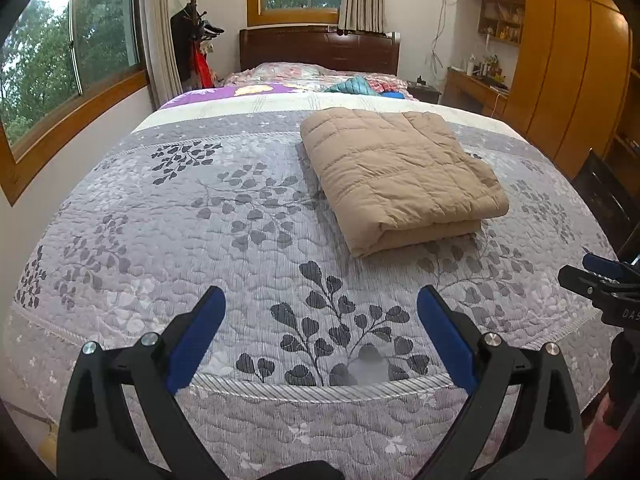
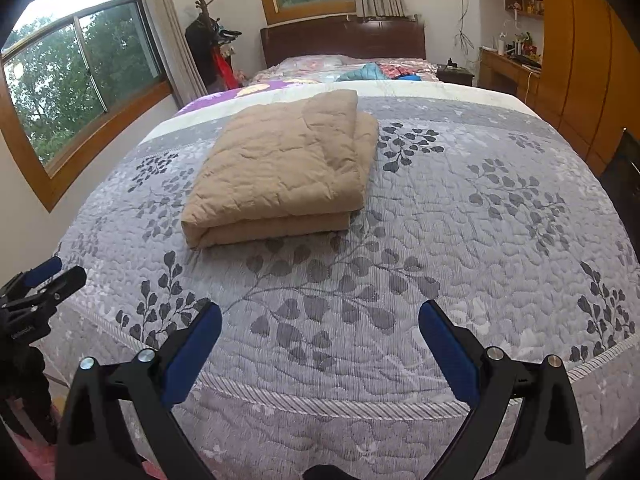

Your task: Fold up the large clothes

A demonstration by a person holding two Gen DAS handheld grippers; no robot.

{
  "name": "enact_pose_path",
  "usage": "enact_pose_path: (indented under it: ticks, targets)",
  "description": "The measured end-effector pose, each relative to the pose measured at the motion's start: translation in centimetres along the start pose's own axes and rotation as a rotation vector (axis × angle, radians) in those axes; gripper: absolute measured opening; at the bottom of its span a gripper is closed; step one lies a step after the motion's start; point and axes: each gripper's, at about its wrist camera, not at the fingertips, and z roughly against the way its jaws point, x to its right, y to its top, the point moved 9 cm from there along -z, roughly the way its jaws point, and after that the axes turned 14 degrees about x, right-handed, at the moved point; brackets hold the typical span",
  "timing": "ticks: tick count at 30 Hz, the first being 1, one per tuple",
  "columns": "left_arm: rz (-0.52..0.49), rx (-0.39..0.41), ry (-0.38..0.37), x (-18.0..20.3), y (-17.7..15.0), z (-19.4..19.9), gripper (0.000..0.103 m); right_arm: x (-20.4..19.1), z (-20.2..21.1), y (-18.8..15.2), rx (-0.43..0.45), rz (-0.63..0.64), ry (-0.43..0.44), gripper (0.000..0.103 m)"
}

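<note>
A tan quilted garment (image 1: 396,172) lies folded into a thick rectangle on the grey leaf-patterned bedspread (image 1: 224,240). It also shows in the right wrist view (image 2: 284,168), left of centre on the bedspread (image 2: 460,240). My left gripper (image 1: 320,304) is open and empty, held over the foot of the bed, well short of the garment. My right gripper (image 2: 320,316) is open and empty too, also near the foot edge. The right gripper shows at the right edge of the left wrist view (image 1: 600,280); the left gripper shows at the left edge of the right wrist view (image 2: 40,280).
A dark wooden headboard (image 1: 320,50) and pillows stand at the far end, with teal and blue clothes (image 1: 356,85) near them. A coat rack (image 1: 194,32) stands at the back left by the window. Wooden wardrobes (image 1: 568,52) and a desk line the right side.
</note>
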Motion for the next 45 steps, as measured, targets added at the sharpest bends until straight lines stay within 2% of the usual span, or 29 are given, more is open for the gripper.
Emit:
enact_pose_path:
  ticks: [45]
  targets:
    - [-0.006,-0.015,0.002,-0.34,-0.35,0.03,0.096,-0.68,0.26,0.01,-0.003,0.03,-0.009,0.099]
